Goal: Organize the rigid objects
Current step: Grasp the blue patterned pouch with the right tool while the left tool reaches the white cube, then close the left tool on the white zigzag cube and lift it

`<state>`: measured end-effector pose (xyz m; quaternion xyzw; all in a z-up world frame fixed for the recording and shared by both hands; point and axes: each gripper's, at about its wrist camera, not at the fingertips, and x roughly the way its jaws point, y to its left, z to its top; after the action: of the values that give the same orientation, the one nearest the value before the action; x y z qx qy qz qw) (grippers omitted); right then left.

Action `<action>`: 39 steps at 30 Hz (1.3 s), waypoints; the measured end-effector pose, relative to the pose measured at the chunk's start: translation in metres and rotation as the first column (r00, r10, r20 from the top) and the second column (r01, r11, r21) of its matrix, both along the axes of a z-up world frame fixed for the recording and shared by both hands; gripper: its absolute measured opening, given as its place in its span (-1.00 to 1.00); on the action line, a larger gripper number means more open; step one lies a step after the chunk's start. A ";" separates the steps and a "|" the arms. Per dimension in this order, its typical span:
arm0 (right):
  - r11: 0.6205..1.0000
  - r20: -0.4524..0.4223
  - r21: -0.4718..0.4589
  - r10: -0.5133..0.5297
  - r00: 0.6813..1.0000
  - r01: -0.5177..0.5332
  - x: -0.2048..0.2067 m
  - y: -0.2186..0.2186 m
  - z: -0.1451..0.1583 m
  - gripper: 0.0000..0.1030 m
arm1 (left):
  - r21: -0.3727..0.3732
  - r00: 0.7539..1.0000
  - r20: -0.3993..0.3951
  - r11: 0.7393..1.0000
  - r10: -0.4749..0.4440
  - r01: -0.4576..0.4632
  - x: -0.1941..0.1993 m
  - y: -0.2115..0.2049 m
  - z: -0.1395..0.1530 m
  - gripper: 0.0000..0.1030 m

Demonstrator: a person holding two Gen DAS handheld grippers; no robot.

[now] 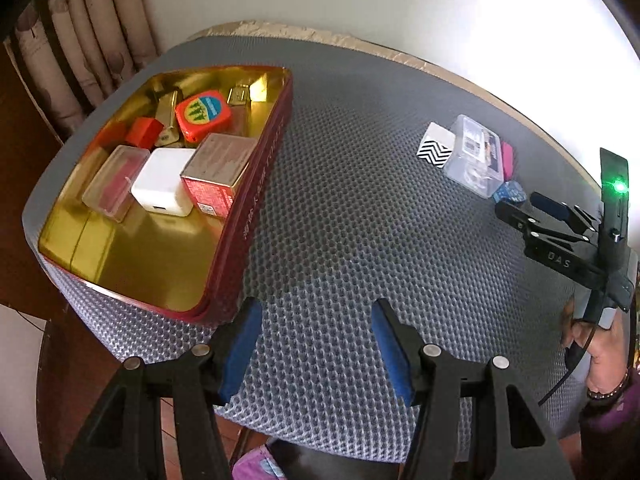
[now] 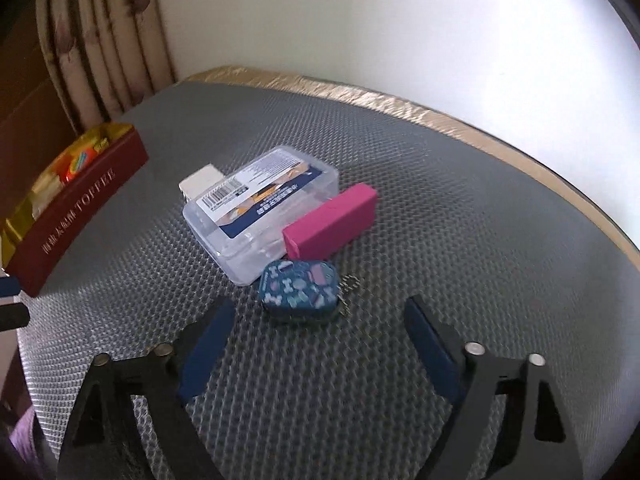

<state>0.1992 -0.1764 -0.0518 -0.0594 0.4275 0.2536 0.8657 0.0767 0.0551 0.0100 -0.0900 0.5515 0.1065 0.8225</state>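
A red tin with a gold inside (image 1: 256,184) sits at the left of the grey mat and holds several small boxes, among them a white charger (image 1: 162,186) and an orange tape measure (image 1: 202,114). Its red wall shows in the right wrist view (image 2: 76,216). On the mat lie a clear plastic case (image 2: 260,208), a pink block (image 2: 332,220), a small blue patterned tin (image 2: 300,290) and a white box (image 2: 200,182). My right gripper (image 2: 316,336) is open, just short of the blue tin. My left gripper (image 1: 316,344) is open and empty near the tin's front corner.
The grey honeycomb mat (image 1: 352,216) covers a round table with a gold rim (image 2: 400,100). A curtain (image 1: 80,40) hangs at the back left and a white wall stands behind. The right gripper also shows in the left wrist view (image 1: 516,204), beside the loose objects.
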 end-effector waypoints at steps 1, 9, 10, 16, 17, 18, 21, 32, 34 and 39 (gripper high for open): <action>1.000 -0.003 -0.019 0.010 1.000 -0.010 0.002 0.004 -0.003 0.26 | -0.001 1.000 -0.004 1.000 0.001 -0.001 0.002 0.000 -0.001 0.13; 0.999 0.005 -0.033 0.019 1.000 -0.018 -0.015 -0.015 -0.001 -0.24 | -0.023 0.999 0.000 0.999 -0.034 0.034 0.040 0.002 0.001 0.13; 0.999 0.008 -0.041 0.010 1.000 -0.010 -0.024 -0.025 -0.002 -0.24 | -0.025 0.999 0.004 0.999 -0.047 0.048 0.046 0.002 0.003 0.13; 0.997 0.026 -0.021 -0.071 0.997 0.072 -0.060 -0.070 -0.007 -0.24 | -0.125 0.998 0.004 0.991 -0.055 0.055 0.101 0.004 0.006 0.13; 0.997 0.023 -0.006 -0.083 0.996 0.083 -0.062 -0.074 -0.006 -0.24 | -0.153 0.999 0.004 0.987 -0.042 0.042 0.108 0.006 0.005 0.13; 0.996 0.019 0.005 -0.089 0.996 0.089 -0.063 -0.076 -0.007 -0.24 | -0.180 1.000 0.005 0.984 -0.014 0.015 0.117 0.009 0.004 0.13; 0.995 0.017 0.020 -0.100 0.995 0.100 -0.062 -0.080 -0.007 -0.24 | -0.278 0.996 -0.038 0.957 0.080 -0.087 0.141 0.018 -0.004 0.13; 0.992 0.002 0.092 -0.084 0.996 0.083 -0.064 -0.089 -0.007 -0.23 | -0.492 0.928 -0.200 0.787 0.314 -0.372 0.176 0.030 -0.040 0.13; 0.992 0.003 0.101 -0.079 0.997 0.078 -0.066 -0.094 -0.006 -0.23 | -0.499 0.920 -0.219 0.772 0.326 -0.393 0.180 0.030 -0.044 0.13; 0.991 0.003 0.119 -0.067 0.998 0.067 -0.069 -0.098 -0.004 -0.23 | -0.521 0.873 -0.253 0.701 0.418 -0.487 0.187 0.025 -0.050 0.13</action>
<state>0.1303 -0.2741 -0.0554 0.0056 0.4101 0.2491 0.8773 0.2637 0.0802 -0.0403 -0.4579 0.5646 0.1406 0.6722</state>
